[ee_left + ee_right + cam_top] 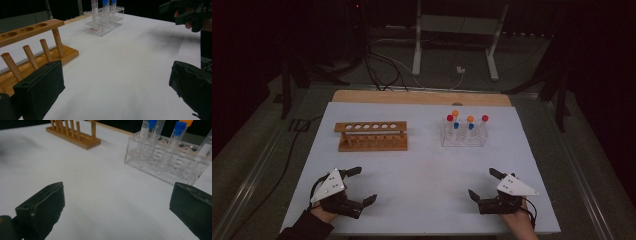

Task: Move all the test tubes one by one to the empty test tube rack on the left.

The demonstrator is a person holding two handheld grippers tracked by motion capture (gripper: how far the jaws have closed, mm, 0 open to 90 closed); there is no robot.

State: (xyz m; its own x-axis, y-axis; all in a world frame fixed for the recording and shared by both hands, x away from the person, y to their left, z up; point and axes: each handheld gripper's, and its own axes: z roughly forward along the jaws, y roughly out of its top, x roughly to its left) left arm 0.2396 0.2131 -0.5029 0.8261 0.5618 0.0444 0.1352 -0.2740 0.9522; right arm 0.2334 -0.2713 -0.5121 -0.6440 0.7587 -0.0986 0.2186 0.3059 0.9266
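We see a clear plastic rack (464, 135) standing on the far right part of the white surface (422, 175), holding capped tubes upright: two with red caps (450, 118), two with orange caps (455, 113) and two with blue caps (456, 126). In the right gripper view the same clear plastic rack (165, 162) sits ahead and to the right, with blue-capped tubes (179, 130) rising from it; in the left gripper view it (105, 21) stands far off near the back edge.

Well apart from it, on the far left part of the surface, we find a wooden rack (372, 136) with a row of six round holes in its top bar, all open, and pegs along its base. In the left gripper view the wooden rack (37, 47) lies close by at the left, its pegs (46, 51) tilted up just beyond the near jaw.

Nearer to us, the left gripper (361, 186) rests low over the front left of the surface, held by a hand in a dark sleeve, its jaws spread wide with nothing between them. The right gripper (484, 184) sits at the front right, likewise held by a hand, jaws wide apart and holding nothing. Each carries a pale three-cornered plate on top. In the left gripper view we also see the right gripper (190, 11) farther off at the upper right.

Beyond the surface lie a dark floor, cables and a white metal frame (457, 40).
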